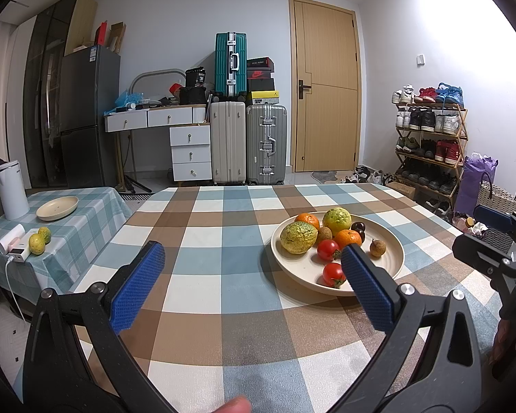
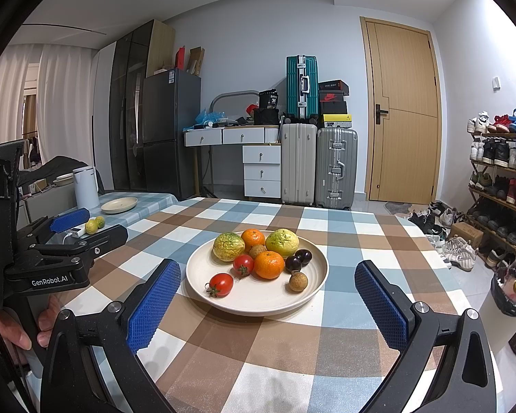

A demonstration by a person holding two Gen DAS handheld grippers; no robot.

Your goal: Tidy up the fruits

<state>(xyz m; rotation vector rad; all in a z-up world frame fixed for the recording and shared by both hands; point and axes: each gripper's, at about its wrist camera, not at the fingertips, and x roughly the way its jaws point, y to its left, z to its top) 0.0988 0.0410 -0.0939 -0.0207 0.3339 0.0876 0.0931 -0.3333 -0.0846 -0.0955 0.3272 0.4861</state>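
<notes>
Barely begun, it seems: nearly all fruit sits heaped on the big plate (image 2: 313, 289); left of it, on the side table, two green citrus (image 1: 39, 240) lie near a bare small plate (image 1: 57, 208). Left gripper (image 1: 251, 258) and right gripper (image 2: 268, 282) both gape empty

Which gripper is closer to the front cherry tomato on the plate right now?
Left, it seems. The left gripper has one fingertip right beside the front cherry tomato. The right gripper is open and centred before the plate, tomato ahead and slightly left.
</notes>
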